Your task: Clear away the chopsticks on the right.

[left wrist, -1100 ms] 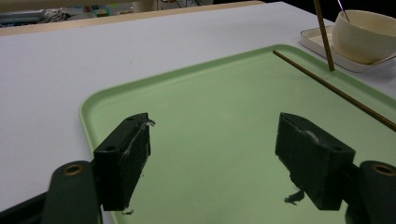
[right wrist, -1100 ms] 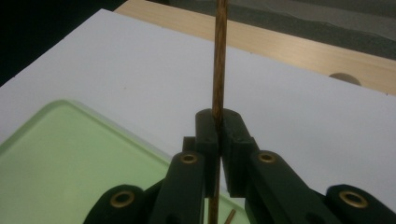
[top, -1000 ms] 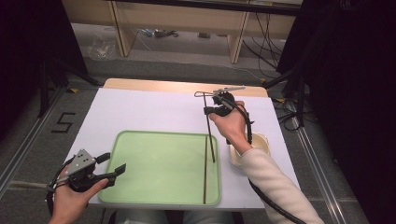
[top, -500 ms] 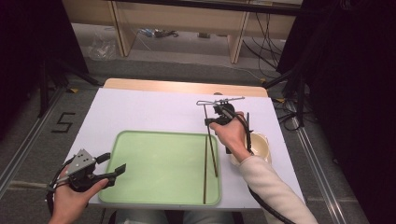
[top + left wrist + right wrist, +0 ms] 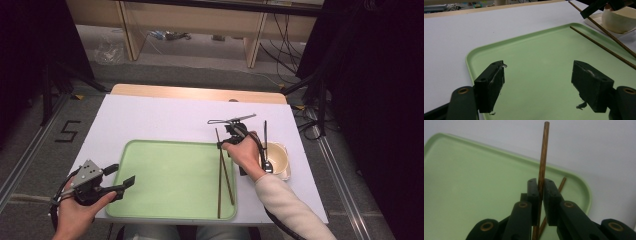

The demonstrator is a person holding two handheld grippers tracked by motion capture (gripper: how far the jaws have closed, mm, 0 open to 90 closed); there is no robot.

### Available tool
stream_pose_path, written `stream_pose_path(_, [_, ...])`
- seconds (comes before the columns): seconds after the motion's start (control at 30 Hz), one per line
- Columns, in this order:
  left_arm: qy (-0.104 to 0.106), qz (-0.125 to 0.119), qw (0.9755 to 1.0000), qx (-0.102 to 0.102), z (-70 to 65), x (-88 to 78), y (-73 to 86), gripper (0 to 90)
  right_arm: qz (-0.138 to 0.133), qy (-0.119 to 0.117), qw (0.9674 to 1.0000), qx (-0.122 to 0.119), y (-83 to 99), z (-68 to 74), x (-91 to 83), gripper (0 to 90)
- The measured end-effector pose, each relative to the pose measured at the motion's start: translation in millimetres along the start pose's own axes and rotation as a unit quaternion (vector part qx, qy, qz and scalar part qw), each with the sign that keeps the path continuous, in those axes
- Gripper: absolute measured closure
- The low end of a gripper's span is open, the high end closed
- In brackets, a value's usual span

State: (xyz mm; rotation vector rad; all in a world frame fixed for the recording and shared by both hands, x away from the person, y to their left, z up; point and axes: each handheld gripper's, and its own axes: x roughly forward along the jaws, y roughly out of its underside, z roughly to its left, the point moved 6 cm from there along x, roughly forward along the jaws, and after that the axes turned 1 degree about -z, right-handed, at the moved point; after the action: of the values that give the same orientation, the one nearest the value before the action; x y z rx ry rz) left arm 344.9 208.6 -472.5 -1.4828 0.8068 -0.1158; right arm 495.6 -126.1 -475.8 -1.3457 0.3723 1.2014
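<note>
Green tray [image 5: 165,180]: my landmark; it lies on the near half of the white desk [image 5: 160,117], long side toward me, rim raised all round.
Left claw [image 5: 125,185]: I hold it over the tray's near left corner, pointed in across the tray. In the left gripper view its jaws stand spread wide with bare green tray between them, gripping nothing [image 5: 537,82].
Lying chopstick [image 5: 219,180]: brown wood, flat inside the tray along its right side, running from the near rim toward the far rim. From the left gripper view it shows as a thin line across the tray's far right part [image 5: 599,46].
Held chopstick [image 5: 226,167]: slanting over the tray's right side, just beside the lying one; the two make a narrow V. In the right gripper view it rises straight up between the pads, its tip past the tray's far rim over white desk [image 5: 543,152].
Right claw [image 5: 223,145]: at the tray's far right corner, my hand [image 5: 245,152] wrapped round its body. Its jaws are nearly together with the held chopstick between them [image 5: 540,192]; they have just been easing apart a little, and the stick sits in the narrow gap, so I read it as a loosening pinch.
Cream bowl [image 5: 277,157]: on the desk just right of the tray's far right corner, beyond my right hand.
Dark utensil [image 5: 265,142]: leaning in the bowl, handle pointing away from the tray.
</note>
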Motion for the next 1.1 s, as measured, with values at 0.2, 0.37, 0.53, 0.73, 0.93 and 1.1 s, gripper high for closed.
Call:
stream_pose_path(0.2, [0.000,0.001,1.0000,0.001,-0.2,0.0,0.0,26.3,0.033,0.003,0.9995,0.002,12.2,0.3,10.0,84.3])
stream_pose_path(0.37, [0.001,0.001,1.0000,-0.001,-0.4,0.3,0.1,26.3,0.063,0.009,0.9977,0.024,21.7,1.2,14.5,83.4])
stream_pose_path(0.53, [0.000,0.001,1.0000,0.001,-0.1,0.0,0.0,26.3,0.065,0.014,0.9978,-0.006,23.0,-4.9,18.4,82.6])
stream_pose_path(0.73, [-0.001,0.000,1.0000,0.001,-0.1,-0.2,-0.2,26.3,0.080,0.036,0.9961,0.004,24.7,-6.7,15.2,81.5])
stream_pose_path(0.93, [0.000,0.000,1.0000,0.001,-0.1,-0.1,-0.2,26.3,0.079,0.042,0.9959,-0.013,24.1,-13.5,14.4,80.8])
stream_pose_path(1.1, [-0.001,0.000,1.0000,0.001,0.0,-0.2,-0.3,26.3,0.088,0.048,0.9949,-0.008,25.4,-15.1,13.9,79.9])
